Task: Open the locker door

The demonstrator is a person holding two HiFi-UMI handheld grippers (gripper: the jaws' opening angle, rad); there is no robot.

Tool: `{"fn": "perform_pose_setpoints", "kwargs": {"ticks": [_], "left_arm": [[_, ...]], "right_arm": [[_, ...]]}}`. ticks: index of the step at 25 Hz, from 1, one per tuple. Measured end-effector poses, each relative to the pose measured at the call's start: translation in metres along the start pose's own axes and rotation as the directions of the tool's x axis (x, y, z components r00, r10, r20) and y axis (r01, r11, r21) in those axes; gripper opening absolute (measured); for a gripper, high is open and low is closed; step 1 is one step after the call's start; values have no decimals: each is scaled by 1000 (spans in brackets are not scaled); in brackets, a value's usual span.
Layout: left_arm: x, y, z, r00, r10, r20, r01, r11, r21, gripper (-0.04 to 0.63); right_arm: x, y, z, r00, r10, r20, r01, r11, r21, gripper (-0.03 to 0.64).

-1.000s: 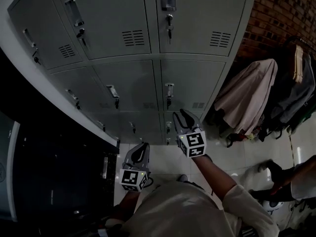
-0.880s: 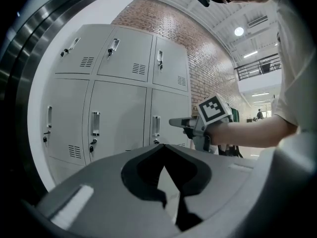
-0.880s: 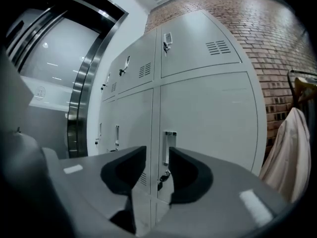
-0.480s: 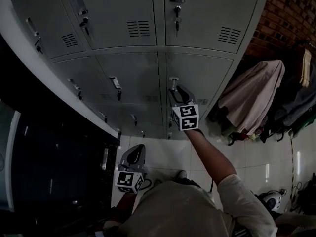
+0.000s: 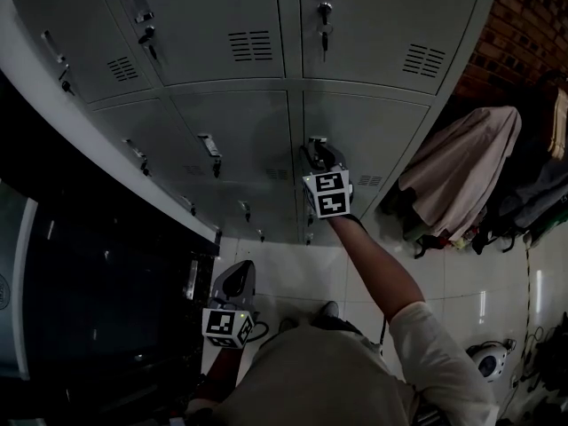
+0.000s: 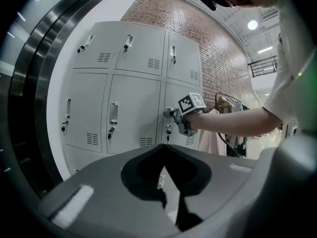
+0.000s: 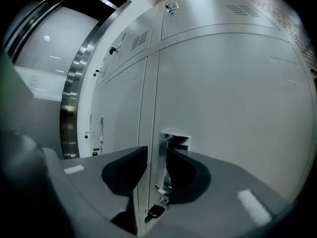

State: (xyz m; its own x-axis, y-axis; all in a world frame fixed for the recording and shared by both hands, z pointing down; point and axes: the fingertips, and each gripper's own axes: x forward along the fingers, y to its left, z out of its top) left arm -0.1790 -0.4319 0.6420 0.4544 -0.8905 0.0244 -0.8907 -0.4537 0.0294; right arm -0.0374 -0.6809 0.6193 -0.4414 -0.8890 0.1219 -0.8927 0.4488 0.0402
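Observation:
The grey locker door (image 5: pixel 359 136) in the middle row has a metal pull handle (image 5: pixel 313 142) near its left edge, with a key (image 7: pixel 154 211) in the lock below. My right gripper (image 5: pixel 316 154) is up against that handle. In the right gripper view the handle (image 7: pixel 167 150) stands between the closing jaws of my right gripper (image 7: pixel 156 157); it lies close to the right jaw, with a gap to the left jaw. My left gripper (image 5: pixel 234 281) hangs low and back from the lockers with nothing in it, and in its own view the left gripper (image 6: pixel 163 148) is shut.
More closed locker doors (image 5: pixel 235 145) with handles and keys fill the wall. Clothes (image 5: pixel 461 162) hang on a rack to the right, in front of a brick wall (image 5: pixel 524 25). A dark glass and steel panel (image 5: pixel 89 309) stands to the left. The floor (image 5: pixel 293 269) is white tile.
My right gripper has reached forward and up from near the floor to the middle-row door's handle. The left gripper has dropped back a little.

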Motion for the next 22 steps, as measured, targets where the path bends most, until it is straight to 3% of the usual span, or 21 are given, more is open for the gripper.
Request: {"fn": "perform_pose_setpoints", "kwargs": {"ticks": [13, 22], "left_arm": [[16, -10, -7, 999, -41, -2, 41, 999, 7, 46], [8, 3, -6, 1000, -6, 9, 6, 1000, 7, 46]], "right_arm": [[0, -5, -2, 999, -45, 29, 45, 999, 0, 87], [-24, 10, -1, 998, -16, 68, 18, 999, -29, 91]]}}
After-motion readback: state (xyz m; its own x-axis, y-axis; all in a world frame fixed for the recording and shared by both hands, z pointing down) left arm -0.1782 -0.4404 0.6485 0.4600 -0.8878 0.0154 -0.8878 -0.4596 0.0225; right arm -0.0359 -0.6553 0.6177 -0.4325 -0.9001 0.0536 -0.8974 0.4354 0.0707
